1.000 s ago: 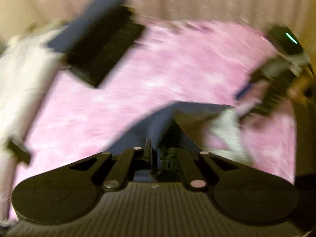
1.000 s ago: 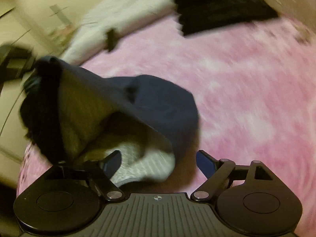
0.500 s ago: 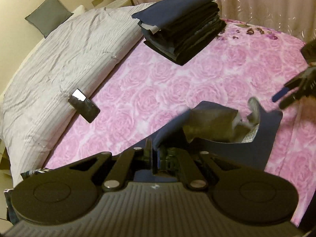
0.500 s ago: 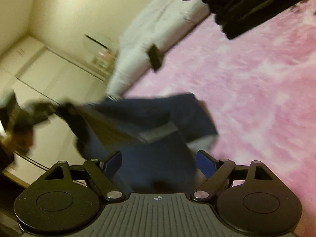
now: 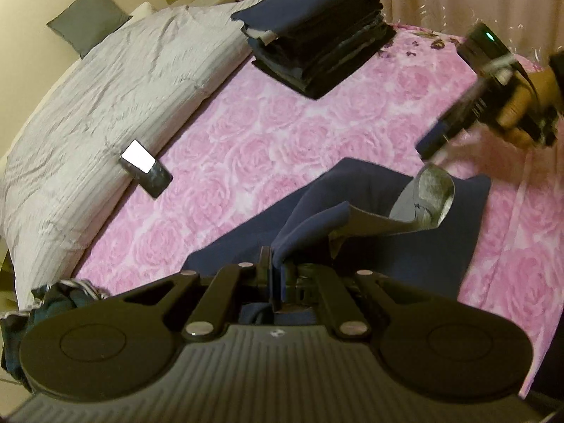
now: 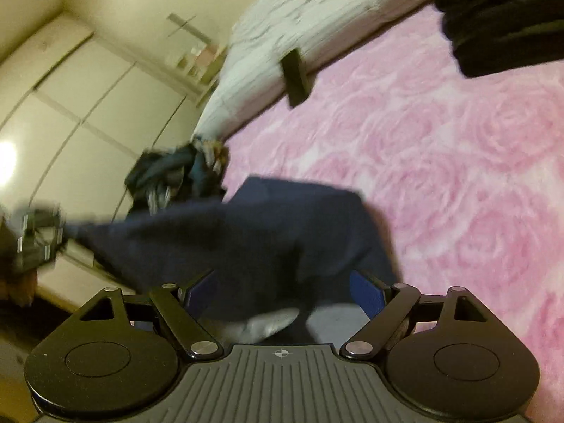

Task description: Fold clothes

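A navy garment (image 5: 405,246) lies on the pink rose bedspread (image 5: 268,148), with its grey lining (image 5: 428,195) curled up at the far side. My left gripper (image 5: 276,275) is shut on a raised fold of the navy garment at its near edge. In the left wrist view my right gripper (image 5: 437,144), held in a hand, hovers just above the curled lining. Seen from the right wrist, the right gripper (image 6: 282,292) is open, its blue pads (image 6: 366,290) wide apart over the navy garment (image 6: 268,239). The left gripper (image 6: 35,239) shows blurred at the left.
A stack of folded dark clothes (image 5: 317,31) sits at the far side of the bed. A phone (image 5: 145,168) lies at the edge of the grey-white duvet (image 5: 88,112). A heap of unfolded clothes (image 6: 176,172) sits at the bed's corner. White wardrobe doors (image 6: 70,112) stand beyond.
The garment has dropped from hanging between the grippers onto the bed. The open right gripper has drawn up and away from it. My left gripper keeps its hold.
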### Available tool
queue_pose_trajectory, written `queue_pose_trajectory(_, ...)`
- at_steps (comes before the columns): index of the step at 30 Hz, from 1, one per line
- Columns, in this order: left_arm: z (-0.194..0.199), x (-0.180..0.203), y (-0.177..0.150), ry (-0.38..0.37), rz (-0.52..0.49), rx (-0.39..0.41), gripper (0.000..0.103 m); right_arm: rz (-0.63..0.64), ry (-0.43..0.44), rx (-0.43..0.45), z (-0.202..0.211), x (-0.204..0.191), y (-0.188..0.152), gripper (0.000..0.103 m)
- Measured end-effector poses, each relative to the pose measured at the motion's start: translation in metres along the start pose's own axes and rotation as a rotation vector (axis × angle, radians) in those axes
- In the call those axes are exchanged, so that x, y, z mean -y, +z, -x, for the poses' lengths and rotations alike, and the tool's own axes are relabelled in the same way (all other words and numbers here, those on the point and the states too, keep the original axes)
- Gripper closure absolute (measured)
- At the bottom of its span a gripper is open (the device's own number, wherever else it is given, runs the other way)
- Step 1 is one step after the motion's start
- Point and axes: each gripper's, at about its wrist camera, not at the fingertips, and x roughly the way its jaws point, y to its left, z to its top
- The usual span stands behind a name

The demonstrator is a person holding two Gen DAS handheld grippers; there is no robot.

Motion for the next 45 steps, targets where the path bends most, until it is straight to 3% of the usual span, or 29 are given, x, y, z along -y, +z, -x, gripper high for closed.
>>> queue_pose_trajectory(2, 0.003, -0.002, -0.012, 0.009, 0.022, -0.024, 0.101, 0.037, -0.050, -0.026, -0.002, 0.008, 0.002, 0.018)
queue_pose_trajectory(5, 0.005, -0.005, -0.034, 0.020, 0.054, -0.076, 0.101, 0.114, -0.069, -0.159, -0.022, 0.010, -0.009, 0.019)
queue_pose_trajectory(9, 0.003, -0.002, -0.065, 0.025, 0.094, -0.139, 0.101, 0.152, 0.089, -0.278, -0.043, -0.029, -0.042, 0.019)
queue_pose_trajectory(14, -0.004, -0.002, -0.088, 0.019, 0.117, -0.163, 0.100, 0.186, 0.316, -0.414, -0.068, -0.084, -0.085, 0.019)
queue_pose_trajectory(18, -0.009, 0.000, -0.105, -0.007, 0.112, -0.171, 0.100, 0.258, 0.343, -0.570, -0.071, -0.118, -0.131, 0.019)
queue_pose_trajectory(20, -0.011, 0.002, -0.114, -0.024, 0.110, -0.174, 0.100, 0.302, 0.288, -0.638, -0.070, -0.123, -0.147, 0.019)
queue_pose_trajectory(22, -0.013, 0.008, -0.121, -0.043, 0.096, -0.170, 0.100, 0.275, 0.245, -0.613, -0.058, -0.115, -0.145, 0.019)
queue_pose_trajectory(27, -0.016, 0.018, -0.135, -0.072, 0.104, -0.150, 0.100, 0.124, 0.170, -0.403, -0.033, -0.086, -0.105, 0.019)
queue_pose_trajectory(30, -0.016, 0.020, -0.140, -0.072, 0.121, -0.136, 0.100, 0.094, 0.118, -0.371, -0.042, -0.071, -0.093, 0.019)
queue_pose_trajectory(34, -0.014, 0.022, -0.144, -0.070, 0.142, -0.126, 0.100, -0.005, 0.119, -0.358, -0.060, -0.047, -0.072, 0.019)
queue_pose_trajectory(38, -0.016, 0.024, -0.146, -0.066, 0.156, -0.127, 0.100, -0.061, 0.076, -0.435, -0.085, -0.030, -0.054, 0.019)
queue_pose_trajectory(43, -0.020, 0.027, -0.149, -0.063, 0.164, -0.139, 0.100, 0.009, 0.087, -0.644, -0.108, -0.023, -0.056, 0.020)
queue_pose_trajectory(45, -0.021, 0.027, -0.150, -0.059, 0.172, -0.142, 0.100, 0.069, 0.116, -0.671, -0.111, -0.030, -0.056, 0.045)
